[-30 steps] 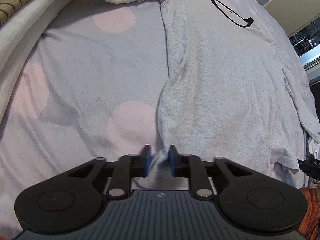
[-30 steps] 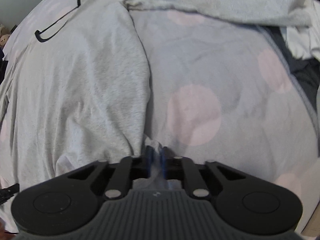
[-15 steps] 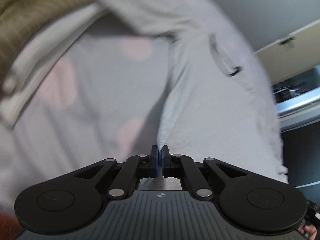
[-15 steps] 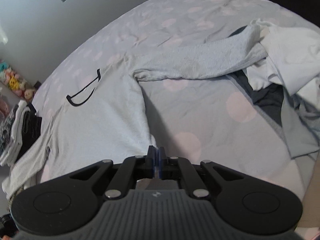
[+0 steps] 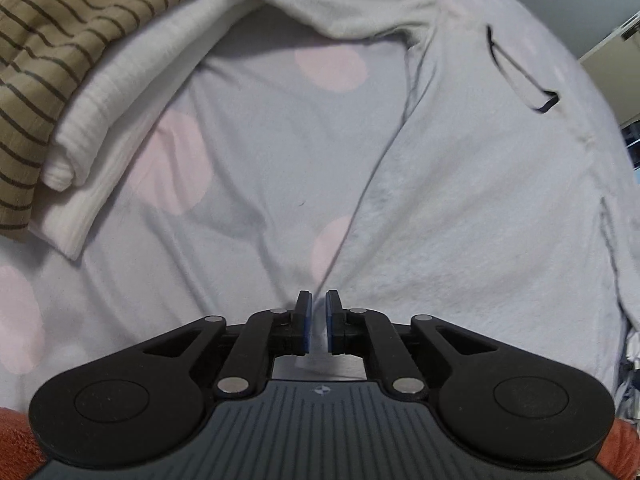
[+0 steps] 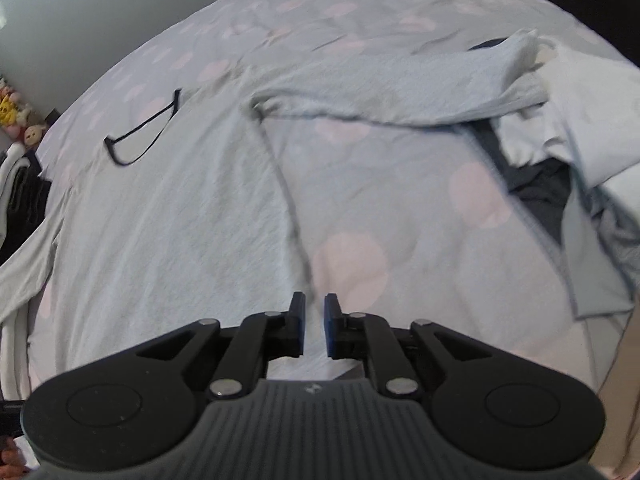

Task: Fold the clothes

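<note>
A light grey long-sleeved shirt (image 5: 480, 200) with a black-trimmed neckline (image 5: 516, 72) lies spread flat on the dotted bedsheet (image 5: 260, 160). My left gripper (image 5: 318, 308) hovers at the hem corner where the shirt's side edge ends. Its jaws are opening, with a narrow gap and a little pale cloth loose between the pads. In the right wrist view the same shirt (image 6: 180, 220) lies to the left, one sleeve (image 6: 380, 88) stretched out to the right. My right gripper (image 6: 314, 308) sits at the other hem corner, its jaws opening too and the pads off the cloth.
A brown striped garment (image 5: 60, 40) and a folded white cloth (image 5: 132, 100) lie at the left. A heap of pale and dark clothes (image 6: 580, 120) fills the right side of the bed. Soft toys (image 6: 16, 108) sit at the far left, and orange fabric (image 5: 16, 432) lies near me.
Half a second ago both grippers were shut on the hem, pulling it taut. Both have now parted their pads. The side edges, bunched a second ago, run straight.
</note>
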